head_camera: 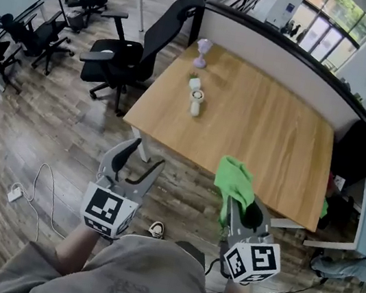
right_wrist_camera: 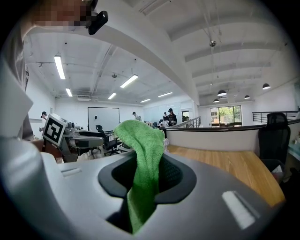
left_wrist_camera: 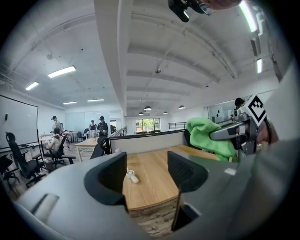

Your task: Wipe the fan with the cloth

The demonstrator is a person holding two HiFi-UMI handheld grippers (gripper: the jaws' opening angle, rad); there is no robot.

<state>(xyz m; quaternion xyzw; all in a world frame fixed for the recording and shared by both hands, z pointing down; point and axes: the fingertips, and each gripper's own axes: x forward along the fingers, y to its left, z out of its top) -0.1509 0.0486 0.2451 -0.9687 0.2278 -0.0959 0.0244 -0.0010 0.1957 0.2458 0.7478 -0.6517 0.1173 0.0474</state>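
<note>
Right gripper [head_camera: 237, 206] pinches green cloth [head_camera: 235, 179]; left gripper [head_camera: 143, 159] gapes before wooden table [head_camera: 262, 128].

1. The fan [head_camera: 196, 101] lay on the desk [head_camera: 274, 144], near its left edge.
2. A small pot [head_camera: 194, 81] stood just behind the fan, and a stemmed object [head_camera: 202, 53] farther back.
3. A chair [head_camera: 140, 51] stood left of the desk, and a partition [head_camera: 282, 54] ran along its far side.
4. The left tool [head_camera: 145, 157] and right tool [head_camera: 239, 204] hung before the desk's near edge, above the floor [head_camera: 55, 121].
5. The cloth [head_camera: 236, 179] sat between the right tool's jaws.
</note>
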